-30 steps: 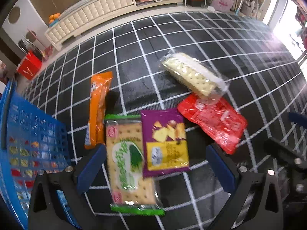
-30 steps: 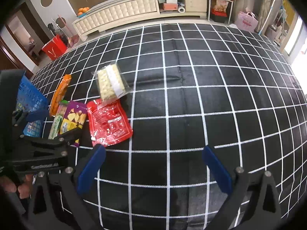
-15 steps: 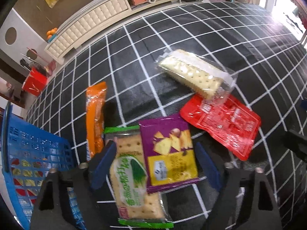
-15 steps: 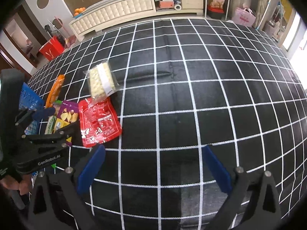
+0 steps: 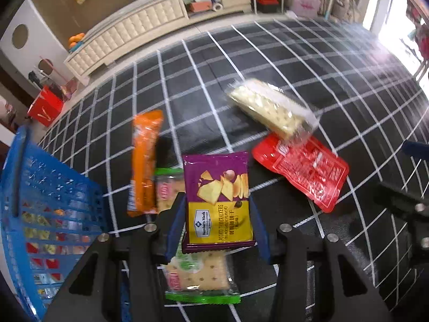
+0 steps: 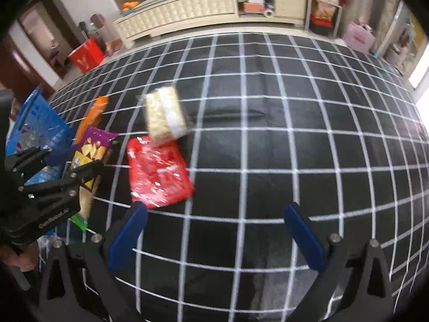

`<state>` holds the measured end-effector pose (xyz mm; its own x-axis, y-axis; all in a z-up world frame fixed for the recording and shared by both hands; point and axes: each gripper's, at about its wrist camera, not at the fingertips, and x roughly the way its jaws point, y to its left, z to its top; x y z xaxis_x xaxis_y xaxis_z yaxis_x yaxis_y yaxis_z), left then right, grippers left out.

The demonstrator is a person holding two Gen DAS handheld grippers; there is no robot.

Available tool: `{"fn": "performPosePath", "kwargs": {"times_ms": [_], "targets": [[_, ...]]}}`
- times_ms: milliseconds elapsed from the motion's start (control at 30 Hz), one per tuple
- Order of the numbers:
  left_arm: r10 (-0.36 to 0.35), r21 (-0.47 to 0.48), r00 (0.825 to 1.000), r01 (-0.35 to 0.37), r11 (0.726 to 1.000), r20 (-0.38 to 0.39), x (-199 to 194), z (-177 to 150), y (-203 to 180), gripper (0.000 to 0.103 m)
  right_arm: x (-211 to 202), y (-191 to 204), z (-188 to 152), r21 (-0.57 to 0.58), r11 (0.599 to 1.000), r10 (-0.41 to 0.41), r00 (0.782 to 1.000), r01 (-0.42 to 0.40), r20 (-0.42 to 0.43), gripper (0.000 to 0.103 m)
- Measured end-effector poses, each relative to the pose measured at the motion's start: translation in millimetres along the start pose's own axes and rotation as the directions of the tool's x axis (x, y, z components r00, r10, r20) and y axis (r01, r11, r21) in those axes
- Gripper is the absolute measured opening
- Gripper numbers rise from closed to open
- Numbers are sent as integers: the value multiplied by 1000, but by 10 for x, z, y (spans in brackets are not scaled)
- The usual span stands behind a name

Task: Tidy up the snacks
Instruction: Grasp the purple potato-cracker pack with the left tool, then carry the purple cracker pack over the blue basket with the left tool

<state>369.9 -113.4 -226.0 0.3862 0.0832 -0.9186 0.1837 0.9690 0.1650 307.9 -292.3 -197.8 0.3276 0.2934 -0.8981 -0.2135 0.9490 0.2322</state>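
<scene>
- My left gripper [image 5: 217,221] is clamped on the purple Member's Mark potato thin crackers bag [image 5: 218,197], one blue pad on each side edge, dead center-bottom of the left wrist view.
- From the right wrist view that same purple bag [image 6: 92,150] sits at the left edge, tilted up off the cloth, with the left gripper's black frame across its lower part.
- Under the bag lies the green-edged cracker pack [image 5: 198,276], flat on the black grid cloth [image 5: 295,61], poking out below the purple one toward the bottom of the frame.
- The orange snack bar pack [image 5: 144,161] lies just left of the purple bag, long side running up-down, touching the green pack's upper left corner as far as I can tell.
- The red pouch [image 5: 303,169] is right of center, flat, and the clear-wrapped pale cracker pack [image 5: 270,107] overlaps its upper corner. That one's kinda blurry.
- The blue mesh basket [image 5: 16,177] fills the left edge of the left view, with colourful wrappers showing through the mesh.
- My right gripper [image 6: 214,237] is spread wide with nothing between the pads, hanging over bare grid cloth at the bottom of its own view, red pouch [image 6: 158,171] just beyond its left pad.
- A white tufted cabinet [image 5: 128,37] runs along the top of the frame.
</scene>
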Motion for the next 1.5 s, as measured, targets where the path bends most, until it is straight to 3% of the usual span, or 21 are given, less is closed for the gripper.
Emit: {"fn": "performPosePath", "kwargs": {"times_ms": [200, 367, 500, 600, 733, 867, 900, 967, 1133, 1500], "targets": [[-15, -69, 999, 18, 997, 39, -237, -60, 210, 44, 251, 254, 208, -81, 996, 39, 998, -44, -56, 103], [-36, -86, 999, 39, 996, 32, -221, -195, 290, 44, 535, 340, 317, -75, 993, 85, 988, -96, -130, 102], [-43, -96, 998, 46, 994, 33, -214, -238, 304, 44, 631, 492, 369, -139, 990, 4, 990, -23, -140, 97], [-61, -113, 997, 65, 991, 38, -178, -225, 348, 44, 653, 641, 340, -233, 970, -104, 987, 74, -121, 72], [-69, -127, 997, 73, 989, 33, -124, -248, 342, 44, 645, 736, 226, -283, 955, -116, 989, 86, -94, 62], [-88, -123, 996, 90, 988, 27, -114, -291, 303, 44, 570, 730, 116, -265, 964, -42, 995, 16, -95, 54], [-86, -119, 996, 89, 989, 31, -136, -305, 302, 44, 481, 681, 87, -251, 968, -14, 996, -8, -84, 44], [-96, -120, 995, 100, 988, 41, -155, -296, 278, 44, 441, 644, 90, -206, 977, 23, 992, -47, -120, 3], [-113, -127, 992, 120, 985, 58, -282, -357, 286, 44, 369, 575, -41, -177, 984, 4, 992, -26, -125, 3], [-137, -141, 983, 153, 978, 121, -814, -619, 374, 44, -388, 781, -216, -181, 983, 10, 1000, -9, 3, 2]]}}
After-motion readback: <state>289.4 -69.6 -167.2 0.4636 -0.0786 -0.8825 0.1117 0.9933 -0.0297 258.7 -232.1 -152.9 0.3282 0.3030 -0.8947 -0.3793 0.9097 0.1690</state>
